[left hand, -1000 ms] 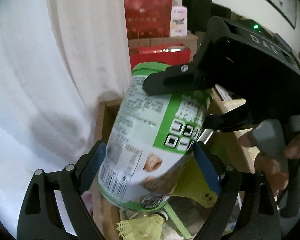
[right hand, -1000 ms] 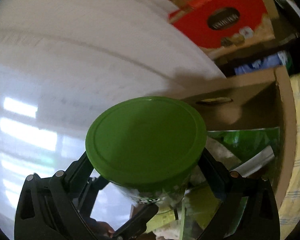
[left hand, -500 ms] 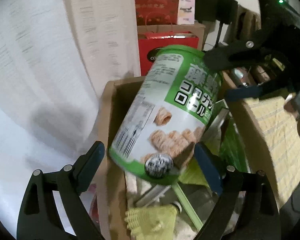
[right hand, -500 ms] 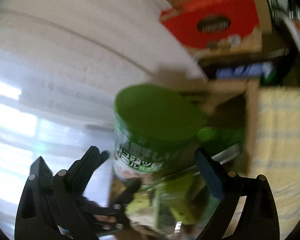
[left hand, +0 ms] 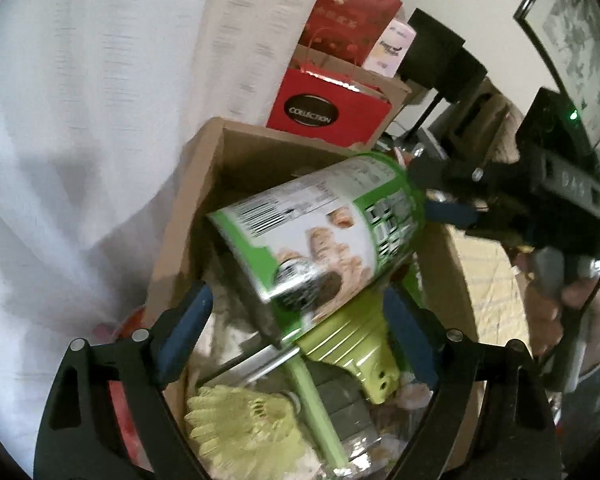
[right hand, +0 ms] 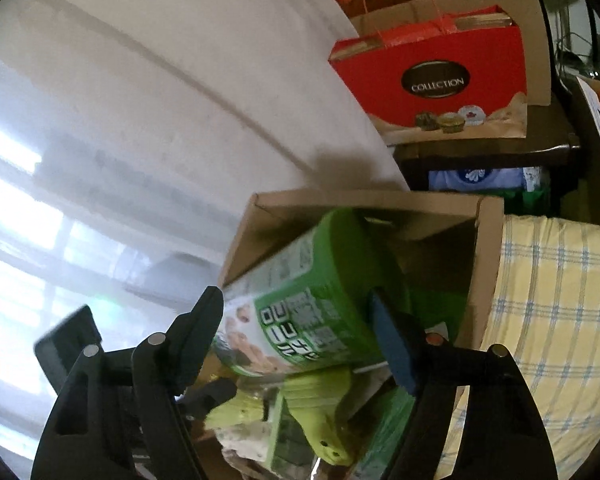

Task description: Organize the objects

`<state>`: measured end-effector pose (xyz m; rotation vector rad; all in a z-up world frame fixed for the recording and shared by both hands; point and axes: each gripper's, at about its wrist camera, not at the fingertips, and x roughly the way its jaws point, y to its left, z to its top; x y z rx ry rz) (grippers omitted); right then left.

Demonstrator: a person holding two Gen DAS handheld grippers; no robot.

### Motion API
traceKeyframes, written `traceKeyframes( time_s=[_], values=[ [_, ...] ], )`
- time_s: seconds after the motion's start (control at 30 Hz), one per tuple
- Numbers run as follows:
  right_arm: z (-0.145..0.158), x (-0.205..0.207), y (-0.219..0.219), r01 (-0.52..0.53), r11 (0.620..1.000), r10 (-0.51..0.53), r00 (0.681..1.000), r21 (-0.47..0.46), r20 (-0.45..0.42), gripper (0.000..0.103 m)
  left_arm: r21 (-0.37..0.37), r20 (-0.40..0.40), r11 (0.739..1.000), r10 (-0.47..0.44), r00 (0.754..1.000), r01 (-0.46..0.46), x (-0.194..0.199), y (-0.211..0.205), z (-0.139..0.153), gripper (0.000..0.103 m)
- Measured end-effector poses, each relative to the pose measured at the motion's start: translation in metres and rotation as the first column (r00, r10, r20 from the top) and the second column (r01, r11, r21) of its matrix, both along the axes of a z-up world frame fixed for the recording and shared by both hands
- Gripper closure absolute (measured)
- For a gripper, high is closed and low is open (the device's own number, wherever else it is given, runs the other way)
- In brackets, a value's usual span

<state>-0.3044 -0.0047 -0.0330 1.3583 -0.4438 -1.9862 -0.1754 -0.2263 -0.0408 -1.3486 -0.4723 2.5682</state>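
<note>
A green and white snack can (left hand: pixel 324 232) with a green lid lies tilted over an open cardboard box (left hand: pixel 204 168). In the right wrist view the can (right hand: pixel 300 316) sits between my right gripper's (right hand: pixel 298 328) fingers, which close on its lid end. My left gripper (left hand: pixel 300 332) is open just below the can's metal bottom, not touching it. The right gripper also shows in the left wrist view (left hand: pixel 440 188), holding the can's top. The box holds a yellow shuttlecock (left hand: pixel 240 428) and a green racket-like tool (left hand: pixel 352 356).
A white curtain (left hand: pixel 80 120) hangs at the left of the box. A red gift box marked COLLECTION (left hand: pixel 328 112) and paper bags stand behind it. A yellow checked cloth (right hand: pixel 548 300) lies to the right of the box.
The can has tipped from near upright to lying over and has dropped toward the box. My left gripper has let go of it and opened; the right gripper still holds it.
</note>
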Motion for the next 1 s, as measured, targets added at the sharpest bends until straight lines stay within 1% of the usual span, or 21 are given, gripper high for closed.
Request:
traceKeyframes(
  time_s=[0.1,0.17,0.23,0.3,0.43,0.5,0.57,0.6,0.67,0.7,0.73,0.8,0.9,1.0],
  values=[
    [-0.007,0.0,0.0,-0.01,1.0,0.01,0.999,-0.018,0.032,0.025,0.015,-0.002,1.0,-0.016,1.0,0.016,-0.007,0.009,-0.001,0.017],
    [-0.006,-0.001,0.0,-0.013,1.0,0.014,0.999,-0.024,0.041,0.024,-0.018,0.005,1.0,-0.004,1.0,0.004,-0.007,0.014,0.001,0.017],
    [-0.008,-0.004,-0.001,-0.02,0.999,0.021,0.999,-0.031,0.045,0.018,-0.032,-0.001,0.999,-0.011,1.0,0.011,-0.004,0.02,0.003,0.017],
    [-0.004,-0.003,-0.004,-0.039,0.999,0.039,0.999,-0.02,0.02,0.018,-0.022,-0.008,1.0,-0.023,1.0,0.023,0.006,0.024,0.007,0.017],
    [-0.004,-0.005,-0.018,-0.069,0.998,0.07,0.997,0.011,-0.028,0.017,-0.029,-0.034,0.999,-0.037,0.999,0.036,0.028,0.035,0.02,0.016],
    [-0.001,-0.007,-0.025,-0.083,0.997,0.083,0.995,-0.005,-0.05,0.017,-0.03,-0.059,0.999,-0.044,0.997,0.042,0.038,0.037,0.028,0.014],
    [0.001,-0.009,-0.035,-0.103,0.995,0.102,0.992,-0.01,-0.071,0.017,-0.025,-0.063,0.999,-0.043,0.997,0.042,0.041,0.035,0.031,0.014],
    [0.001,-0.01,-0.041,-0.117,0.993,0.116,0.99,-0.004,-0.081,0.017,-0.035,-0.06,0.999,-0.041,0.997,0.039,0.041,0.033,0.03,0.015],
    [0.003,-0.011,-0.049,-0.108,0.993,0.112,0.99,0.042,-0.089,0.018,-0.122,-0.047,0.992,-0.01,0.999,0.004,0.038,0.033,0.027,0.016],
    [0.005,-0.011,-0.049,-0.099,0.994,0.103,0.99,0.049,-0.097,0.018,-0.164,-0.037,0.986,0.012,0.999,-0.017,0.036,0.031,0.024,0.016],
    [0.009,-0.01,-0.049,-0.094,0.994,0.099,0.989,0.046,-0.107,0.018,-0.185,-0.029,0.982,0.026,0.999,-0.031,0.034,0.03,0.021,0.016],
    [0.019,-0.005,-0.042,-0.089,0.995,0.094,0.986,0.04,-0.135,0.018,-0.183,-0.027,0.982,0.034,0.999,-0.039,0.034,0.027,0.018,0.016],
    [0.033,0.005,-0.032,-0.086,0.993,0.098,0.979,0.075,-0.178,0.018,-0.186,-0.032,0.982,0.039,0.999,-0.044,0.035,0.03,0.019,0.016],
    [0.04,0.017,-0.018,-0.086,0.992,0.101,0.978,0.092,-0.185,0.018,-0.185,-0.048,0.982,0.027,0.998,-0.036,0.039,0.037,0.026,0.016]
  ],
)
